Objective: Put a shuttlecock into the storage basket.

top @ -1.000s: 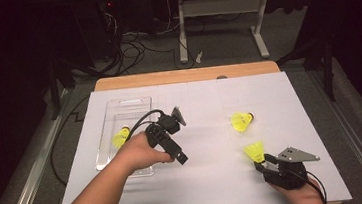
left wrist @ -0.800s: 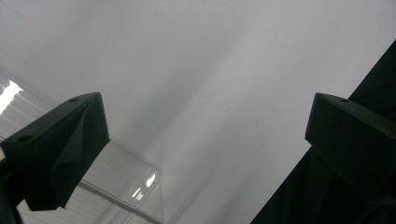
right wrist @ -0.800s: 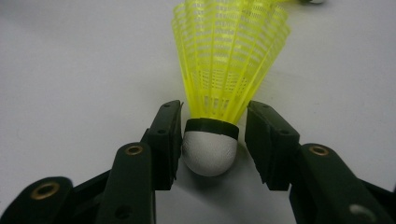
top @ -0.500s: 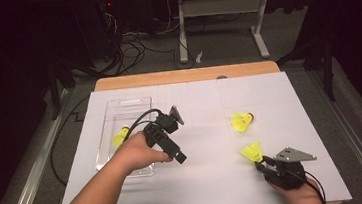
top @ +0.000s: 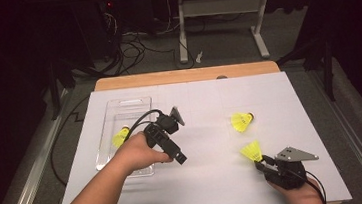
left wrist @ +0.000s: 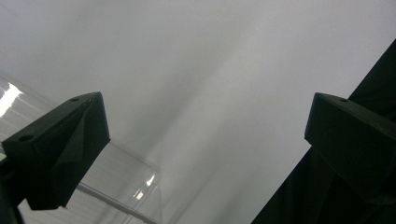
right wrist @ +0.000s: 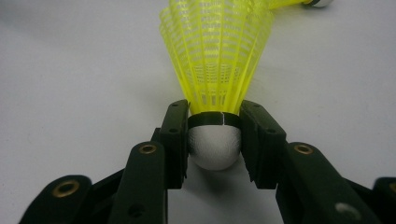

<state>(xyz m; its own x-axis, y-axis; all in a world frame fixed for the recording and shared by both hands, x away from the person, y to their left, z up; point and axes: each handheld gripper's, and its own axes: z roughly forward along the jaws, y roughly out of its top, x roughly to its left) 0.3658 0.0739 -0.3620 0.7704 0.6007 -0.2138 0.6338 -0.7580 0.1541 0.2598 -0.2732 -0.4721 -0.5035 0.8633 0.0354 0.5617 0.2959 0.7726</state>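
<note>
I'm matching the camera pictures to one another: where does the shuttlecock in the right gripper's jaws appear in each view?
High view: the held shuttlecock is at lower right, just ahead of the right gripper.
Left gripper view: not in it.
Right gripper view: centre, white cork pinched between the jaws, yellow skirt pointing up.
Shared landmark: the white table sheet.

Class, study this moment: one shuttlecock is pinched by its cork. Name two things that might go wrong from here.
The right gripper, whose jaws have just been closing, pinches the held shuttlecock only at its rounded cork, so it may slip or swivel when lifted.
The left gripper hangs open beside the clear tray, possibly blocking the way in.
</note>
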